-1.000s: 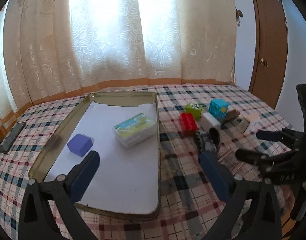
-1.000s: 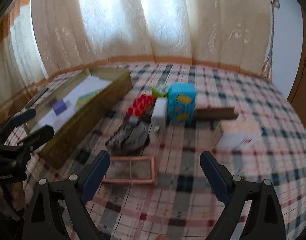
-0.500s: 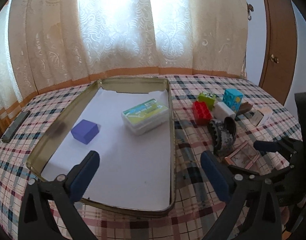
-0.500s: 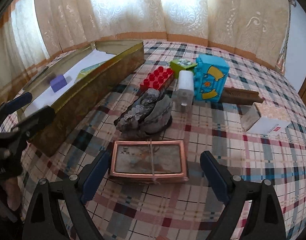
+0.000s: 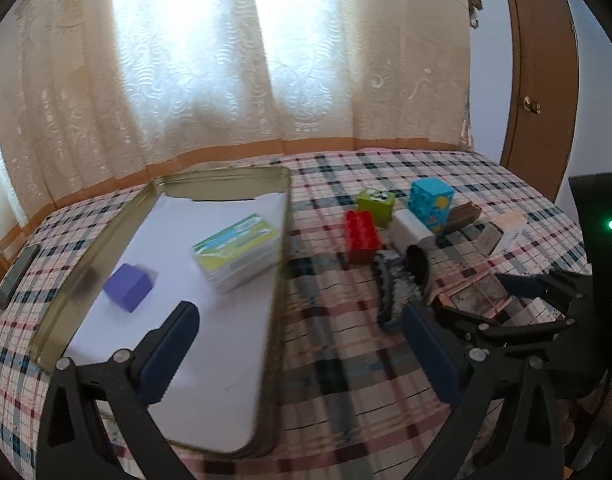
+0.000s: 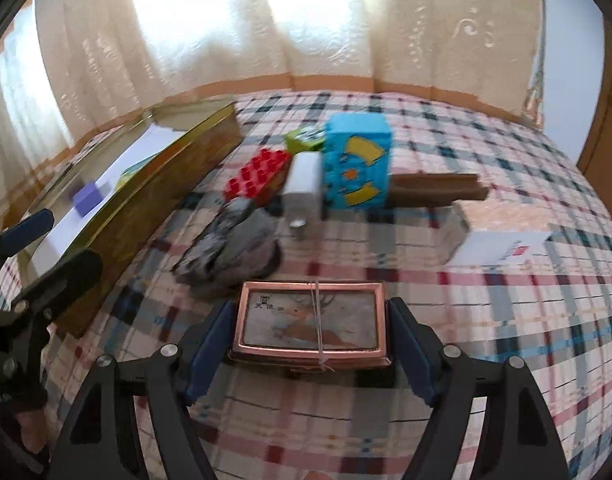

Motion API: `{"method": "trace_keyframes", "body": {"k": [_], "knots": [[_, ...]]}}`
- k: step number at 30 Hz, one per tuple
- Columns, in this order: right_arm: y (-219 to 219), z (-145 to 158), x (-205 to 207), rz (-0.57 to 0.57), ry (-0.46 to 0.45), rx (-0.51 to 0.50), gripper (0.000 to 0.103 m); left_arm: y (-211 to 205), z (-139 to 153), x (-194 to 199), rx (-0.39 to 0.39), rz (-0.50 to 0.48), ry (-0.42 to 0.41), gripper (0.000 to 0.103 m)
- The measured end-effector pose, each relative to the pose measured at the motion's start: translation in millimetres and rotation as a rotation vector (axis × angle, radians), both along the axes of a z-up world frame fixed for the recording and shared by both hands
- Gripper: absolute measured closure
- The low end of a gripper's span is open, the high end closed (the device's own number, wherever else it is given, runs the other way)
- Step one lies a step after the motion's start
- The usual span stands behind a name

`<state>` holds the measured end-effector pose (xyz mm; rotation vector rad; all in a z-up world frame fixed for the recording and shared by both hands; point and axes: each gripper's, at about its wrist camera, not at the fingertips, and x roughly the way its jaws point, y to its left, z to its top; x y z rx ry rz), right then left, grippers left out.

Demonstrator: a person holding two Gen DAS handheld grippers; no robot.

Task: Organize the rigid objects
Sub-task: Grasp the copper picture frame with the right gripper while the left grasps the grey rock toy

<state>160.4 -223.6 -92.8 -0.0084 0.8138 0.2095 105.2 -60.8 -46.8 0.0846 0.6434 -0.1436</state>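
On the plaid cloth (image 6: pixel 486 152), the right gripper (image 6: pixel 310 344) brackets a copper-rimmed tin (image 6: pixel 310 318) — whether it is clamped cannot be told. A grey pouch (image 6: pixel 230 248) crowds its far-left corner; the tin's lettering is unreadable. The left gripper (image 5: pixel 298 344) hangs spread above the tray (image 5: pixel 86 268).

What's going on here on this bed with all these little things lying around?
Someone is tidying small objects into a metal tray on the checked bedspread. The right gripper has its open fingers on either side of a copper-framed flat tin, apparently about to grip it. The left gripper hangs open and empty over the tray, where a purple block and a card box already sit.
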Motion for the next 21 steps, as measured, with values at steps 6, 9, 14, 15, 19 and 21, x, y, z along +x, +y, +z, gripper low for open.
{"method": "trace_keyframes", "body": {"k": [6, 9, 14, 15, 19, 21], "knots": [[-19.1, 2.6, 6.0, -0.075, -0.019, -0.028, 0.025, -26.2, -2.9, 16.2, 0.002, -0.034, 0.029, 0.001], [-27.4, 3.8, 7.7, -0.111, -0.028, -0.033, 0.025, -36.2, -6.2, 23.5, 0.024, -0.027, 0.036, 0.001], [-42.6, 5.4, 7.2, -0.146, -0.030, 0.017, 0.025, -47.9, -6.3, 25.9, 0.042, -0.043, 0.030, 0.001], [-45.0, 5.6, 7.3, -0.154, -0.030, 0.025, 0.025, -50.3, -6.3, 25.4, 0.045, -0.044, 0.026, 0.001], [-53.8, 4.0, 8.3, -0.188, -0.020, 0.062, 0.025, -56.7, -9.7, 29.0, 0.055, -0.047, 0.026, 0.001], [-56.5, 4.0, 7.8, -0.206, -0.019, 0.067, 0.025, -57.7, -13.3, 33.3, 0.058, -0.046, 0.035, 0.003]]}}
